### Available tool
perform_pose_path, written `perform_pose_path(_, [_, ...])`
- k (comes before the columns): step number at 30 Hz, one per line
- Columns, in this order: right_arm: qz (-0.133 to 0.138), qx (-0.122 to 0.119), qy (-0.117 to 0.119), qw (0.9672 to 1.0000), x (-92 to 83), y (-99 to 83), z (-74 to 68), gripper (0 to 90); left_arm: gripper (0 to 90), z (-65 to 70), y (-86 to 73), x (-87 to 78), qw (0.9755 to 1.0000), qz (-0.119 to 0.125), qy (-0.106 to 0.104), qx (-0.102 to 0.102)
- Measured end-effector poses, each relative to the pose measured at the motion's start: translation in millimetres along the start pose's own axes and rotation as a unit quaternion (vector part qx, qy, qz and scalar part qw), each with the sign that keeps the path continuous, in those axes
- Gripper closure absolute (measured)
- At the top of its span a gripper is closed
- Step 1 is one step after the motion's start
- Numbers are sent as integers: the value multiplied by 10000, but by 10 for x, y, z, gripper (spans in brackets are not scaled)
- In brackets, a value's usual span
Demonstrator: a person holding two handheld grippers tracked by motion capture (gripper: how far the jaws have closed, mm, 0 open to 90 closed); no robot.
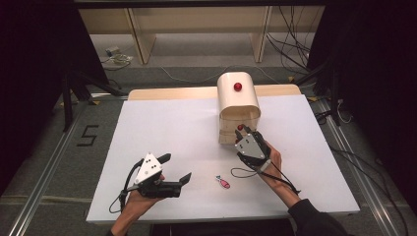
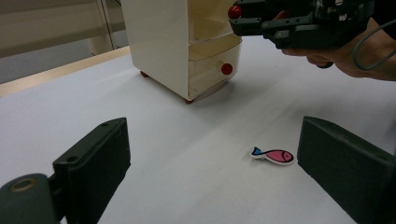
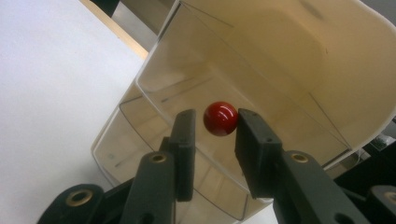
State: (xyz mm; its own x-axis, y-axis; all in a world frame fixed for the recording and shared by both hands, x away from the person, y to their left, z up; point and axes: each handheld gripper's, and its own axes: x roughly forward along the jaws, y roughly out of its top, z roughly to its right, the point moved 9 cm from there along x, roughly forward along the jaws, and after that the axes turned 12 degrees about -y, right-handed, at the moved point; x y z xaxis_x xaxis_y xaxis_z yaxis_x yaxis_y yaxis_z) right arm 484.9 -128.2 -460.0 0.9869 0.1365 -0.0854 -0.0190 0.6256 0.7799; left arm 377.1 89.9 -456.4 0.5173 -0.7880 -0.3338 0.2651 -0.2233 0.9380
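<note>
Straddling the red knob point(image 3: 220, 118) of the cabinet's point(image 1: 239, 105) upper drawer point(image 3: 187, 93), my right claw point(image 3: 214, 135) stands narrowly apart: one pad looks just touching, the other shows a gap. My left claw point(image 1: 176, 168) gapes wide near the fish point(image 2: 275, 156).

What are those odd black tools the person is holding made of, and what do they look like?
Each hand holds a black tool: the left gripper and right gripper each have two blocky black jaws, a grey triangular top plate dotted with holes, and a trailing black cable. A dark sleeve covers the right forearm.
</note>
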Motion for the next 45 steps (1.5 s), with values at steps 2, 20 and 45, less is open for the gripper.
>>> perform_pose_path(2, [8,-1,-28,10000,2,5,-1,695,93,-2,0,-1,10000,-1,0,-3])
perform_pose_path(20, [12,25,-90,10000,2,22,8,737,97,1,1,-2,10000,-9,-1,11])
perform_pose_path(45, [12,52,40,10000,-129,31,7,740,101,0,-3,-4,10000,-31,-4,13])
